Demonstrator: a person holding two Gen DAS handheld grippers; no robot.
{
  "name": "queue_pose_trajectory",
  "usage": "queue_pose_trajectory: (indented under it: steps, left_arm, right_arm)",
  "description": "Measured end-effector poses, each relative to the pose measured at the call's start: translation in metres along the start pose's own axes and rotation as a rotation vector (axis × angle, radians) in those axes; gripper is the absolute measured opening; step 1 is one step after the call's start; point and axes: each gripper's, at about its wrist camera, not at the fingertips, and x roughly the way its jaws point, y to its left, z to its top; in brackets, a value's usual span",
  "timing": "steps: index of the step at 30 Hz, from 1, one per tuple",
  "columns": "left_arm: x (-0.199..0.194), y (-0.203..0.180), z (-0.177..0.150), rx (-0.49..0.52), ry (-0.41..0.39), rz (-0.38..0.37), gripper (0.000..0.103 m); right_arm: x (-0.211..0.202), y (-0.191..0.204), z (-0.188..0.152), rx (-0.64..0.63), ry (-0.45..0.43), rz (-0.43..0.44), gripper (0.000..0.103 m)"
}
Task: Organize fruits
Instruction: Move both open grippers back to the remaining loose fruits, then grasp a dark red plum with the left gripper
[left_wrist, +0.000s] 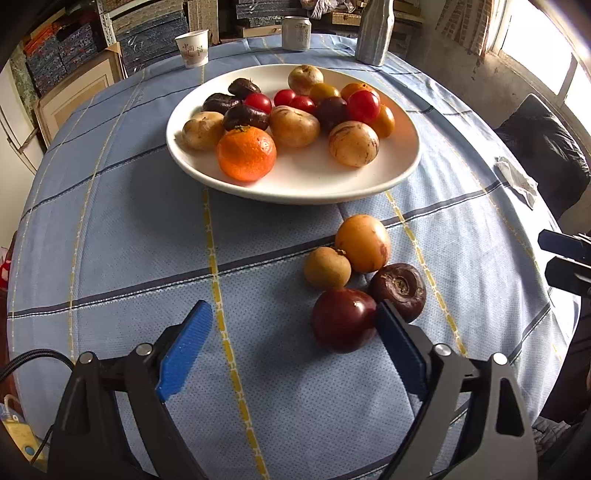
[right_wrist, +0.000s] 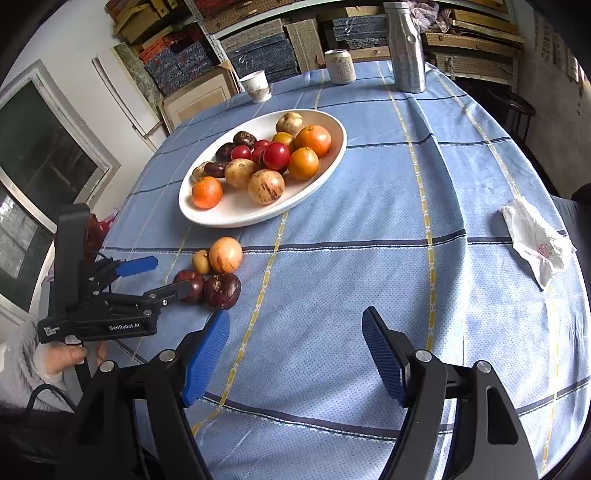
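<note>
The dark red fruit (left_wrist: 343, 319) is seen at lower centre-right of the left wrist view, on the tablecloth (left_wrist: 129, 221) below the plate (left_wrist: 295, 184). The left gripper (left_wrist: 291, 332), jaws apart, is nearer; its right-side pad is touching or just beside it. The right gripper (right_wrist: 295, 354), also spread, is aimed at bare cloth.

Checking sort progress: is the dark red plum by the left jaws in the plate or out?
Out. The dark red plum lies on the tablecloth with three other loose fruits, apart from the white plate.

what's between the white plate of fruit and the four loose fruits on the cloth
Nothing: only bare blue checked tablecloth separates the white oval plate from the four loose fruits, clearest in the left wrist view.
</note>
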Motion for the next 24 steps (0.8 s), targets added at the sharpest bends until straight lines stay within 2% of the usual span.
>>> queue_pose_trajectory:
  steps: [2, 4, 9, 13, 18, 22, 24]
  left_arm:
    - [-0.001, 0.001, -0.001, 0.008, -0.006, -0.004, 0.087]
    - [-0.003, 0.001, -0.002, 0.019, -0.012, -0.023, 0.079]
    - [0.001, 0.002, -0.004, -0.001, 0.01, -0.12, 0.067]
    - [0.008, -0.008, -0.004, 0.023, 0.031, -0.152, 0.053]
    - [0.01, -0.011, -0.003, 0.025, 0.028, -0.179, 0.05]
    - [0.013, -0.01, -0.007, 0.027, 0.034, -0.178, 0.038]
    - [0.012, -0.004, -0.009, 0.009, 0.033, -0.194, 0.038]
  right_arm:
    - [0.003, 0.003, 0.001, -0.013, 0.007, 0.002, 0.075]
    - [0.008, 0.008, 0.002, -0.026, 0.017, 0.009, 0.075]
    - [0.013, 0.014, 0.004, -0.047, 0.03, 0.018, 0.075]
    - [0.011, 0.008, 0.002, -0.034, 0.031, 0.008, 0.075]
    - [0.008, -0.002, 0.001, -0.003, 0.027, -0.007, 0.075]
    - [0.01, -0.003, -0.001, 0.001, 0.033, -0.004, 0.075]
    - [0.012, -0.001, 0.0, -0.005, 0.039, -0.003, 0.075]
